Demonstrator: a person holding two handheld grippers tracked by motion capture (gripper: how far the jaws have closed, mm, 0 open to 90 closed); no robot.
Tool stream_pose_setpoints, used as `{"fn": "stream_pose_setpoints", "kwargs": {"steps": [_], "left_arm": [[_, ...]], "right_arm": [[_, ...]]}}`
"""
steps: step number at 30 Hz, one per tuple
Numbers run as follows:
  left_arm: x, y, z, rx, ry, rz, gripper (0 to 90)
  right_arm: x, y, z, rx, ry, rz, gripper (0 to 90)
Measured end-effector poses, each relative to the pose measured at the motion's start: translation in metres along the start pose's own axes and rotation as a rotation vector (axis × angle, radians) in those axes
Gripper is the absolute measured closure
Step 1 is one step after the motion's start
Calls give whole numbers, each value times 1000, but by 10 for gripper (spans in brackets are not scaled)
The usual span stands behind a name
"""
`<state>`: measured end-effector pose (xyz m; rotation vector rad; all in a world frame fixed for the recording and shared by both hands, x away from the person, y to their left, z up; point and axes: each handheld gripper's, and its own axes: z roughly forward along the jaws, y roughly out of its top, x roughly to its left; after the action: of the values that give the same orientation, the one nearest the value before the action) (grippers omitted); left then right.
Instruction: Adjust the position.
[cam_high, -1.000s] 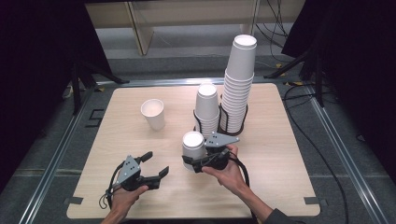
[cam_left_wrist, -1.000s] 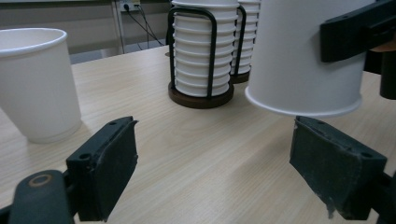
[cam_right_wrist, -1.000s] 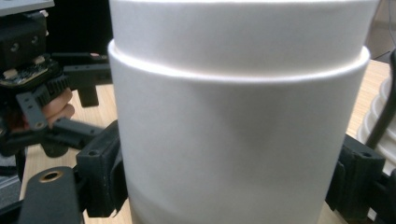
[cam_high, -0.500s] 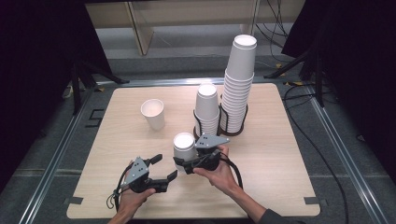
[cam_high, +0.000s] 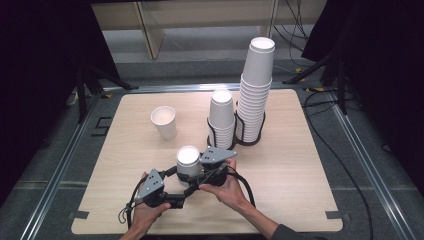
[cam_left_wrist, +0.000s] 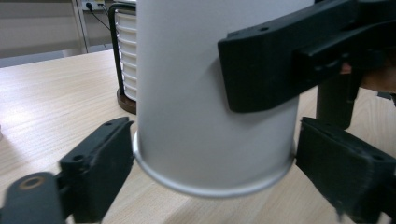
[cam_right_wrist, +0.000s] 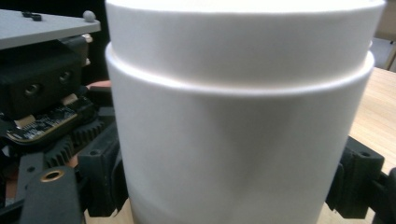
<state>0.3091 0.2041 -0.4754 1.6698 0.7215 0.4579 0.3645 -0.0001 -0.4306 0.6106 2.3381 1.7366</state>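
The right tool (cam_high: 192, 176) is clamped on a white paper cup (cam_high: 188, 163) turned upside down, its closed bottom facing up; in the right gripper view its two black jaws press the cup's (cam_right_wrist: 238, 121) sides, and a second rim line near the top suggests more than one nested cup, though I cannot tell for sure. The cup is lifted off the bench (cam_high: 300, 165), tilted, its open rim hanging clear of the wood in the left gripper view.

The left tool (cam_high: 181, 200) sits just below and beside the right one. Its jaws have just been opening and now stand at medium width on either side of the cup's (cam_left_wrist: 210, 116) rolled rim, close to it; whether they touch I cannot tell.

Beyond the right tool stand a short cup stack (cam_high: 221, 120) and a tall cup stack (cam_high: 256, 92), each in a black wire holder. A lone upright cup (cam_high: 164, 121) stands apart, beyond the left tool.
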Motion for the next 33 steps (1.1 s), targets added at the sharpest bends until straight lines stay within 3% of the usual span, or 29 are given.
{"fn": "stream_pose_setpoints", "kwargs": {"steps": [1, 2, 3, 4, 9, 11, 12, 14, 21, 23, 24, 25, 27, 29, 30, 33], "left_arm": [[0, -1, 2, -20, -7, -8, 69], [0, 0, 1, -2, 2, -4, 56], [-1, 0, 2, -2, 5, -5, 44], [-1, 0, 2, -1, 4, -1, 33], [-1, -1, 5, -32, -3, -2, 18], [-1, 0, 4, -12, 4, 3, 27], [-1, -1, 5, -31, -3, 4, 17], [-3, 0, 3, -15, 6, 10, 12], [-5, 2, 2, -40, -8, 45, 99], [-6, 4, 0, -24, -4, 59, 114], [-4, 5, 1, -34, -8, 90, 120], [-4, 5, 2, -54, -17, 93, 125], [-6, 8, 0, -27, -8, 126, 133], [-7, 9, 0, -19, -5, 141, 139], [-7, 9, 0, -21, -8, 141, 143], [-8, 11, -1, 8, -4, 169, 150]], "right_arm": [[1, 0, 0, 6, 13, 4, 183], [2, 0, 3, -15, 24, -5, 183], [5, 0, 1, 11, 17, 5, 183], [5, 0, 3, -11, 26, -10, 183], [11, 1, 6, -11, 56, -14, 183], [12, 1, 6, 5, 62, -19, 183], [13, 1, 6, 0, 58, -35, 183], [16, 1, 7, 2, 76, -22, 183], [15, 3, 5, 1, 64, -30, 163], [15, 4, 4, -2, 60, -24, 155], [15, 5, 3, 5, 72, -12, 152], [14, 6, 2, 5, 66, -21, 151], [13, 9, 0, 19, 74, -13, 148], [13, 12, -4, 28, 70, -27, 147], [14, 14, -6, 42, 66, -11, 147], [10, 19, -10, 48, 71, -39, 143]]}}
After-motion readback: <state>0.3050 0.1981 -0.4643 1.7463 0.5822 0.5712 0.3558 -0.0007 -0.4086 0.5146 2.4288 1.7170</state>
